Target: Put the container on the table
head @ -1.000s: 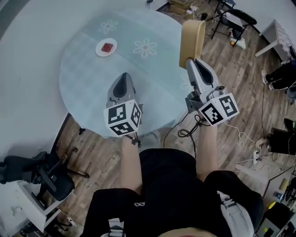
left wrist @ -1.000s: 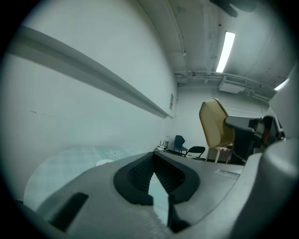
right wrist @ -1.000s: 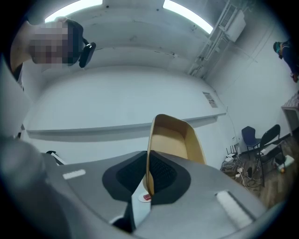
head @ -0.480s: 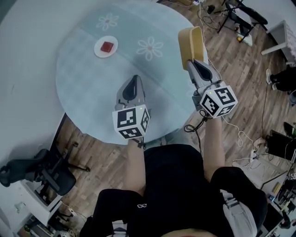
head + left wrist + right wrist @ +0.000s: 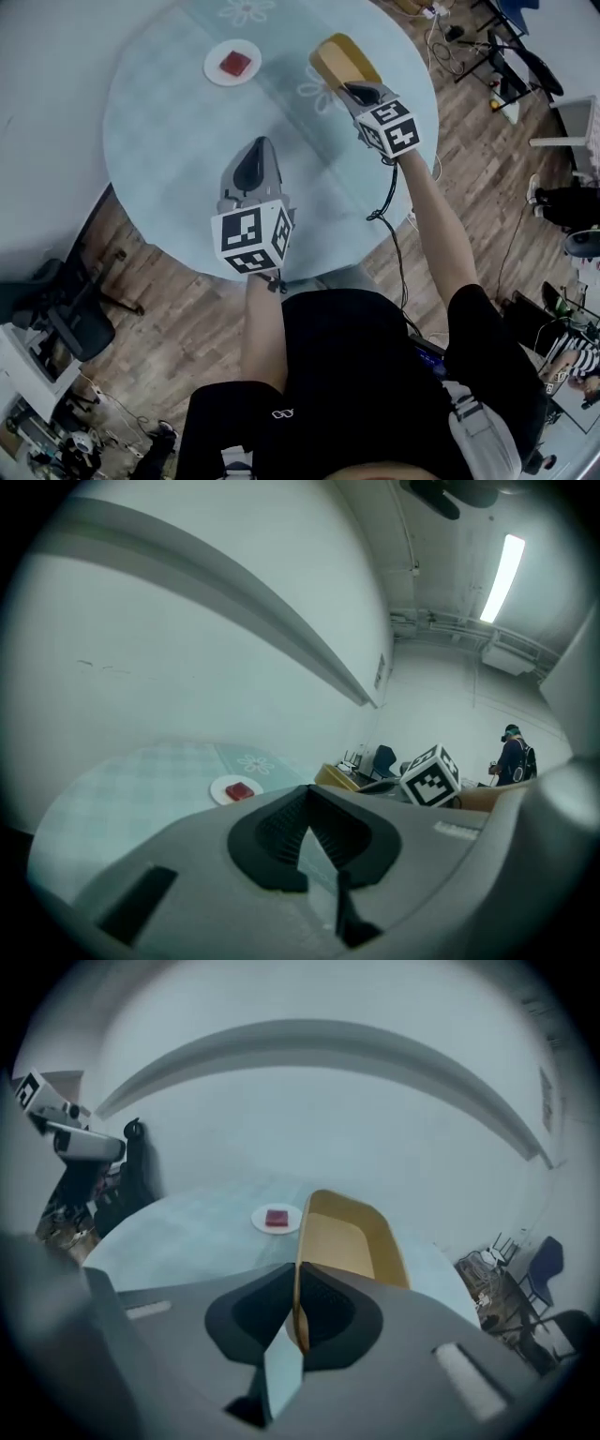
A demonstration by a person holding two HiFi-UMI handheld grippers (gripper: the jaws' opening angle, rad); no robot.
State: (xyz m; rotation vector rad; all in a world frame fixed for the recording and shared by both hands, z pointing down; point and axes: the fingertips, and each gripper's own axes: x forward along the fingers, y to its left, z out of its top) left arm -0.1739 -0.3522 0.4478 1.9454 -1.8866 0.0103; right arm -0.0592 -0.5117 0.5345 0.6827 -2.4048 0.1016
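The right gripper point(image 5: 353, 88) is clenched on one long wall of the mustard-yellow oblong plastic container point(image 5: 337, 58), so the tub juts ahead of its jaws over the far side of the round pale-blue checked table point(image 5: 169, 141), seemingly ready for lowering; whether its base touches the cloth I cannot tell. The left gripper point(image 5: 253, 155) hovers nearer the person, jaws closed on nothing, apparently kept out of the way; a small white plate with a red block point(image 5: 232, 63) lies well apart from the container. No brand or writing is legible; only square black-and-white markers on the gripper cubes.
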